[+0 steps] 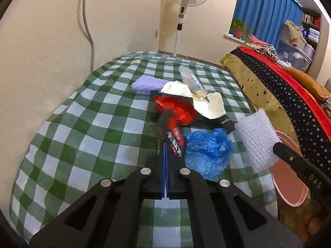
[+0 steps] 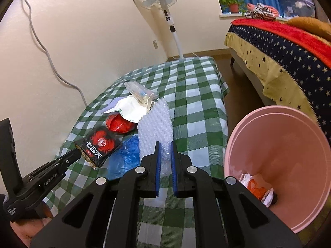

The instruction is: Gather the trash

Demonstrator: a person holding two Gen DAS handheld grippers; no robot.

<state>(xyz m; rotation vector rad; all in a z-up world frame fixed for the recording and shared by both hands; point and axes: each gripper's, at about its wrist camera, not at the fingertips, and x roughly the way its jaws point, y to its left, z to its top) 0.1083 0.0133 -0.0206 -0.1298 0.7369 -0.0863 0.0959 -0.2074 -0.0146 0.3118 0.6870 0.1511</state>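
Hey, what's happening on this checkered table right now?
A person with a gripper in each hand is clearing trash off the green checked table. The left gripper is shut on a red and black snack packet; the right gripper pinches a white foam net sleeve. A pink bin beside the table already holds some scraps. A blue bag and other wrappers remain.

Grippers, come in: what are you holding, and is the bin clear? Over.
Left gripper shut on black-red wrapper. Right gripper shut on white foam net. Pink bin open beside the table, some trash inside. Nothing blocking.
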